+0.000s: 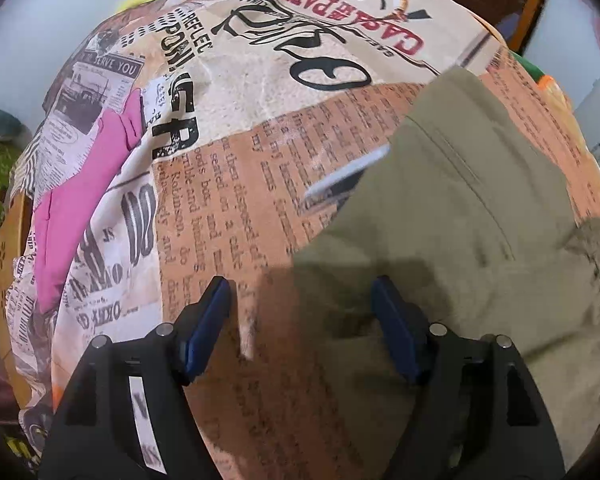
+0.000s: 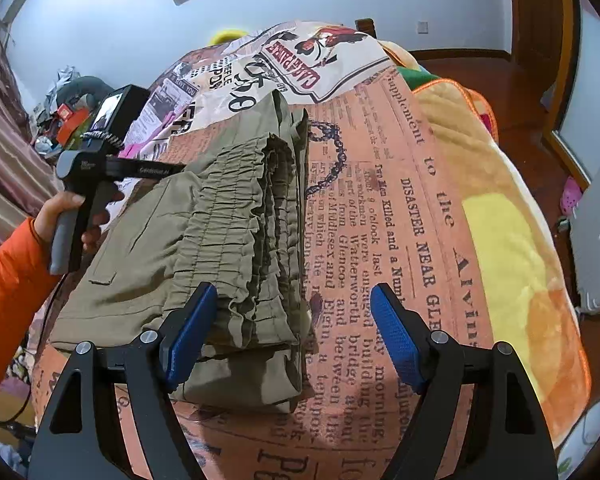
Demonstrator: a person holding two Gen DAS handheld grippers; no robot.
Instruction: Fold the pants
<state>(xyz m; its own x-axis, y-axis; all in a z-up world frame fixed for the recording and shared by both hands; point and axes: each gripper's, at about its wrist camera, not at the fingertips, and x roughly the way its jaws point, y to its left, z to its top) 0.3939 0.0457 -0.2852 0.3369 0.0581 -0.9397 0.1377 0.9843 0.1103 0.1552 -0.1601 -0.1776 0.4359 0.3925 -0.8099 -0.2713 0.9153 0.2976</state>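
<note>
My left gripper (image 1: 302, 320) spread empty, my right gripper (image 2: 294, 330) spread empty, folded olive pants (image 2: 220, 240) centre-left of frame on newspaper-print cloth (image 2: 380, 220).

pants (image 2: 188, 264): olive green, plain
cover (image 2: 380, 216): newspaper print, black type on salmon and cream patches, red lettering
cloth (image 1: 80, 208): bright pink
blanket (image 2: 512, 248): yellow and orange patches
right tool (image 2: 296, 336): black, blue pads
left tool (image 1: 302, 328): black, blue pads
sleeve (image 2: 8, 304): orange
</note>
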